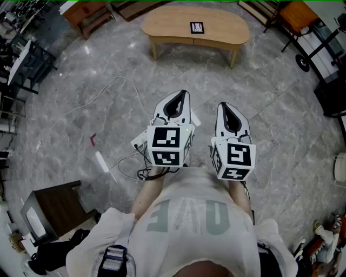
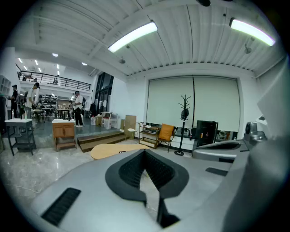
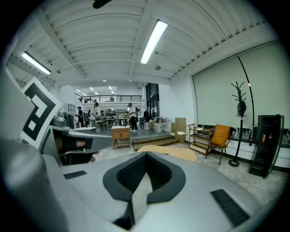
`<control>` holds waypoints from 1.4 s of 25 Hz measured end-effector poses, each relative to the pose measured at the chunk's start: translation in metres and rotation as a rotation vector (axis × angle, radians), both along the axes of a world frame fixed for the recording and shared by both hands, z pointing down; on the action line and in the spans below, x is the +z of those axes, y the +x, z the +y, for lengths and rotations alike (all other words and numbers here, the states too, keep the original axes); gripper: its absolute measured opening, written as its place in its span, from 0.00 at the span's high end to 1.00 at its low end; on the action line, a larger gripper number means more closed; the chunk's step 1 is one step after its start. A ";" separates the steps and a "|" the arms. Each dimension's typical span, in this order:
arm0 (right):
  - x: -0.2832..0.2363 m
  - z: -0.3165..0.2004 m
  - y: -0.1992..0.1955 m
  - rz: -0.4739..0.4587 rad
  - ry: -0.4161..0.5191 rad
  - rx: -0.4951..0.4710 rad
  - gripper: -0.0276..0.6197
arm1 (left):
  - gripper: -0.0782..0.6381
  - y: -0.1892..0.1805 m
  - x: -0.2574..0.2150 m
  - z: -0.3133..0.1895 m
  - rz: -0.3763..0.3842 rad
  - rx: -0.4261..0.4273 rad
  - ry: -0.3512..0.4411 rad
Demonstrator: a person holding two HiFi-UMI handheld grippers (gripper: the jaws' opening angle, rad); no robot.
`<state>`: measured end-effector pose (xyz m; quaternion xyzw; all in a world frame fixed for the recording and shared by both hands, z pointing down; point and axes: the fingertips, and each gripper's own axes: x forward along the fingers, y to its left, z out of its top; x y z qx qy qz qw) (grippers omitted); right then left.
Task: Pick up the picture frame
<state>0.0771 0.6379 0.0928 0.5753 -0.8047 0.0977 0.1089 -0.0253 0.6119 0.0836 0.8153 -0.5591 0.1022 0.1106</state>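
Note:
The picture frame [image 1: 197, 27] is small and dark and lies on a light wooden oval table [image 1: 162, 24] across the room, at the top of the head view. Both grippers are held side by side in front of the person's chest, far short of the table. My left gripper [image 1: 183, 94] and my right gripper [image 1: 222, 106] are both shut with nothing between their jaws. In the left gripper view the left gripper [image 2: 145, 153] points toward the table [image 2: 108, 149], with the frame [image 2: 122, 152] a tiny dark spot on it. The right gripper [image 3: 146, 156] also faces the table [image 3: 176, 153].
A grey marble floor lies between me and the table. A white power strip [image 1: 138, 142] with cables lies on the floor by the left gripper. An orange chair [image 1: 300, 15] stands at the top right, a wooden cabinet [image 1: 86, 12] at the top left, a dark side table [image 1: 59, 208] at the lower left.

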 end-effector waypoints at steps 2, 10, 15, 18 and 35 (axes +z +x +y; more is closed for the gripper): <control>-0.001 -0.001 -0.005 0.001 0.001 -0.002 0.95 | 0.88 -0.005 -0.001 -0.002 0.003 0.001 0.002; 0.001 -0.012 -0.031 0.021 0.006 -0.028 0.95 | 0.88 -0.026 0.000 -0.014 0.027 0.007 0.008; 0.000 -0.019 -0.045 -0.051 -0.004 -0.012 0.95 | 0.88 -0.048 -0.003 -0.019 0.042 0.009 0.020; -0.001 -0.021 -0.046 -0.082 0.001 0.015 0.95 | 0.88 -0.062 -0.003 -0.025 0.053 0.003 0.035; 0.014 -0.137 -0.044 -0.080 0.099 0.012 0.95 | 0.88 -0.073 0.010 -0.144 0.026 0.001 0.106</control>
